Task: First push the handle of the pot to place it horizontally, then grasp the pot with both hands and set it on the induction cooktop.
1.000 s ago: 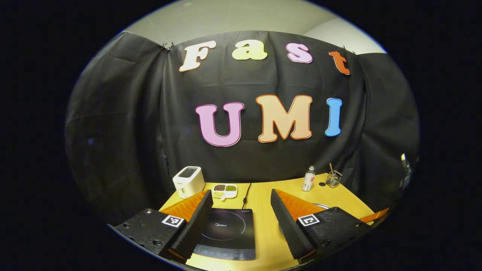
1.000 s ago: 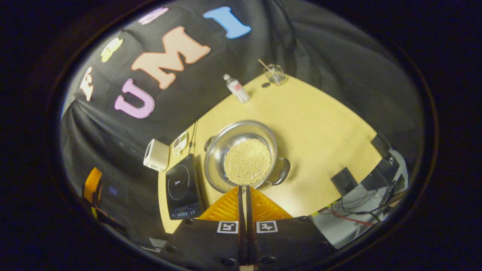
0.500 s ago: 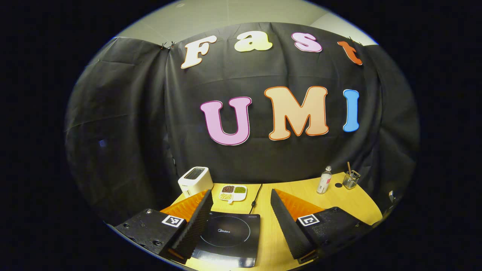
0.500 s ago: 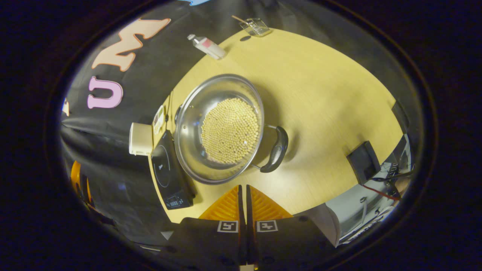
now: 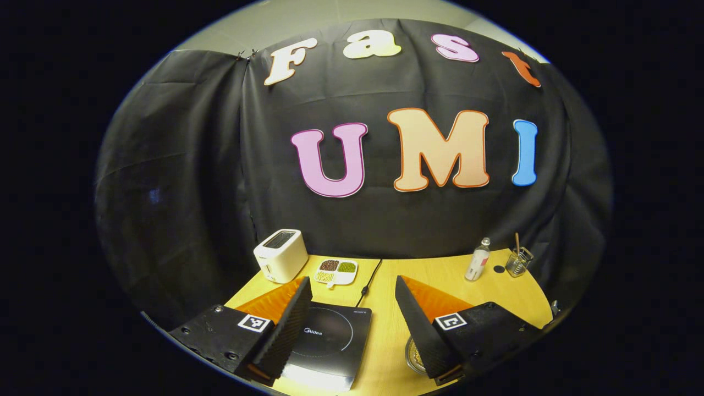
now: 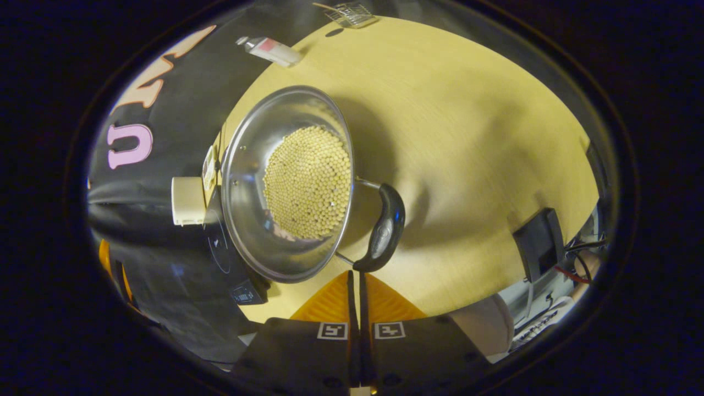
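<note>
Left gripper view: left tool point(image 5: 349, 300) agape, hiding pot point(image 5: 413, 356) | right tool point(image 6: 356, 275) closed, empty

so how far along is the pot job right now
Nothing looks done yet. The round steel pot of beans sits on the yellow table beside the black induction cooktop, not on it. In hand: the shut right gripper is at the pot's black handle. Left: the push, the two-handed grasp, the transfer; the left gripper is open.
</note>
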`<state>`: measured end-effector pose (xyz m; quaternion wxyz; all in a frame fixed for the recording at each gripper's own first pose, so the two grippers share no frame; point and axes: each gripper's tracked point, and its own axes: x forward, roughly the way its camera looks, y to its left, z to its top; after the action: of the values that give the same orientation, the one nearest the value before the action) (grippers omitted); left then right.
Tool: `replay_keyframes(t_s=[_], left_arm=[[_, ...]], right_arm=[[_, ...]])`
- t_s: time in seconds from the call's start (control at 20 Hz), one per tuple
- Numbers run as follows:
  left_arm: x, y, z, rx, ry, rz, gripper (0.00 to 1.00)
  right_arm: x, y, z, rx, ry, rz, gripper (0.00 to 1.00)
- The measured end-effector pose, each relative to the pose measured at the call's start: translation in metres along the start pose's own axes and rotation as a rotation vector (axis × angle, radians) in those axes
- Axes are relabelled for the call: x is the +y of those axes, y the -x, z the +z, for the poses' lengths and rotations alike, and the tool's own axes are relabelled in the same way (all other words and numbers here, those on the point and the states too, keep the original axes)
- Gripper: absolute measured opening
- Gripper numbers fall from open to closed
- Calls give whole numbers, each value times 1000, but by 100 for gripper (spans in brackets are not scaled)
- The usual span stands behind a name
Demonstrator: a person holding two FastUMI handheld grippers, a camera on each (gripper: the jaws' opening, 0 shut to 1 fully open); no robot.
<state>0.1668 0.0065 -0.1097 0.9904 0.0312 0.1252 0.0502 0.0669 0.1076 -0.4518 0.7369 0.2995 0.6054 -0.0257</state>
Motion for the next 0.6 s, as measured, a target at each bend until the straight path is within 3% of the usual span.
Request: replay_keyframes(t_s=[0.5,0.6], left_arm=[[-10,-14,-14,45,-5,-2,93],[-10,-17,-22,65,7,-4,93]], right_arm=[[-11,2,42,-58,-108,-12,0],[-14,4,52,-70,-126,-14,4]])
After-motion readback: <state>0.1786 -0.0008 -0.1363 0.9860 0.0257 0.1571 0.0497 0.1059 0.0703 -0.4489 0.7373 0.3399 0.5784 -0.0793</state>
